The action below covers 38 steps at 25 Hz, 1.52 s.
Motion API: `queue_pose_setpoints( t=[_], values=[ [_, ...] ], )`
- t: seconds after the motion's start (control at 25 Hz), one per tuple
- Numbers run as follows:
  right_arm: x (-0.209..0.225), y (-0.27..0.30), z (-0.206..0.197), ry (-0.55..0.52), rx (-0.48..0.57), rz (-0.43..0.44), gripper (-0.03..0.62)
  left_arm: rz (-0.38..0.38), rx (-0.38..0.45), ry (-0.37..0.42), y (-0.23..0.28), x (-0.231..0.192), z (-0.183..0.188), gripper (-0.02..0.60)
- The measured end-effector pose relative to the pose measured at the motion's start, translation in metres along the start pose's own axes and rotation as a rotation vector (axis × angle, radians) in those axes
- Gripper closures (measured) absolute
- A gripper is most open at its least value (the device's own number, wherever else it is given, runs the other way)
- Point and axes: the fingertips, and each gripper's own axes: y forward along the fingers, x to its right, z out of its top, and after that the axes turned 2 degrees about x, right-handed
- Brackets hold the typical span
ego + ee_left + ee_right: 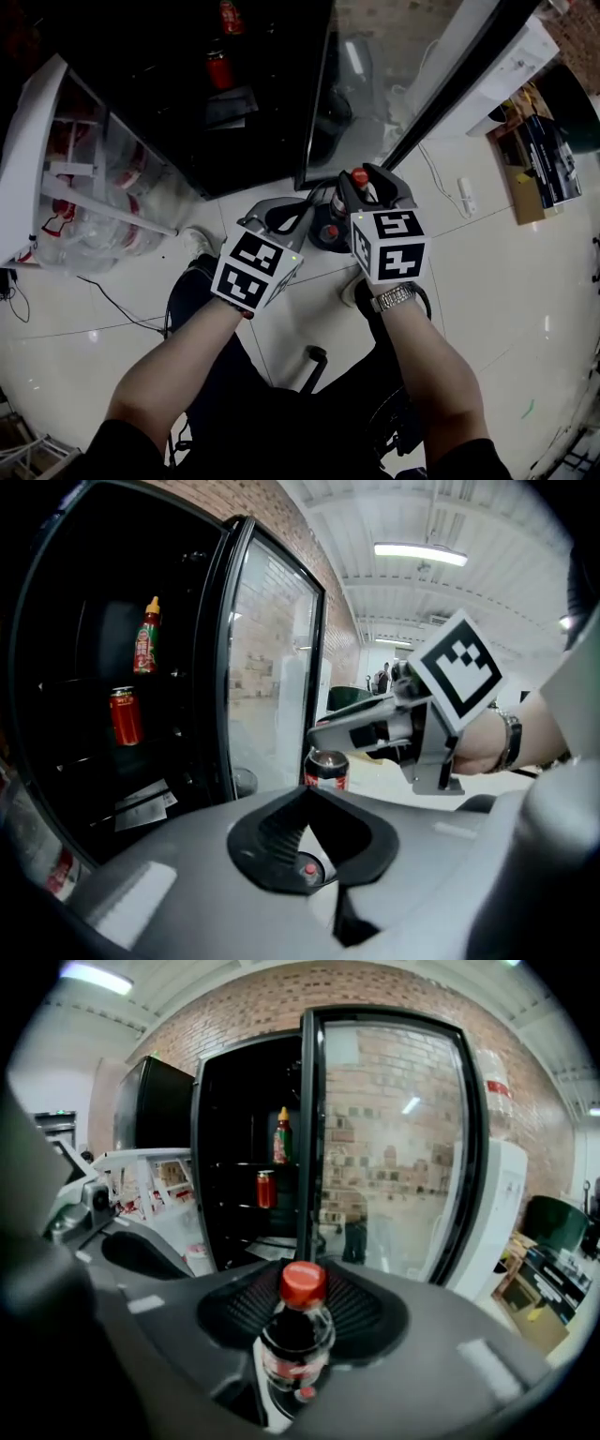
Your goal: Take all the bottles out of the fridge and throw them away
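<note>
My right gripper (370,186) (302,1305) is shut on a dark cola bottle (296,1342) with a red cap (360,176). The bottle sits lengthwise between the jaws, cap pointing away from the camera. Its red-labelled body (325,766) shows under that gripper's fingers in the left gripper view. My left gripper (272,220) (305,803) is just to the left, its jaw tips together with nothing between them. The black fridge (187,112) (244,1147) stands ahead with its glass door (394,84) swung wide. Inside are a red can (217,67) (125,714) (266,1189) and a red sauce bottle (146,636) (281,1136).
A dark round object (328,234) with a red spot sits on the floor under the grippers. A white rack (75,187) of red-and-white items stands left of the fridge, with a cable (122,305) on the tiles. A white appliance (506,66) and a shelf (539,159) are at the right.
</note>
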Motion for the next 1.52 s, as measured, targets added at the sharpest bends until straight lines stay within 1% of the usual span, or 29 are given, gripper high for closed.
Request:
queue_pose_setpoints(
  t=[0.16, 0.44, 0.68, 0.8, 1.08, 1.4, 1.48, 1.52],
  values=[
    [0.017, 0.007, -0.042, 0.019, -0.055, -0.019, 0.444, -0.030, -0.034, 0.004, 0.027, 0.007, -0.009, 0.578],
    [0.035, 0.028, -0.113, 0.042, -0.155, -0.023, 0.444, -0.080, -0.104, 0.000, 0.073, 0.014, -0.030, 0.578],
    [0.046, 0.043, -0.160, 0.052, -0.227, -0.026, 0.445, -0.102, -0.145, -0.023, 0.102, 0.015, -0.052, 0.578],
    [0.049, 0.049, -0.175, 0.060, -0.256, -0.024, 0.444, -0.115, -0.165, -0.036, 0.113, 0.016, -0.062, 0.578],
    [0.056, 0.063, -0.193, 0.087, -0.287, -0.026, 0.444, -0.133, -0.194, -0.048, 0.131, 0.016, -0.077, 0.577],
    [0.058, 0.070, -0.220, 0.100, -0.352, -0.036, 0.441, -0.128, -0.204, -0.055, 0.138, 0.011, -0.081, 0.578],
    [0.060, 0.070, -0.218, 0.090, -0.337, -0.056, 0.471, -0.122, -0.205, -0.057, 0.138, 0.007, -0.082, 0.577],
    [0.061, 0.070, -0.213, 0.079, -0.321, -0.067, 0.559, -0.119, -0.206, -0.059, 0.138, 0.005, -0.082, 0.577]
  ],
)
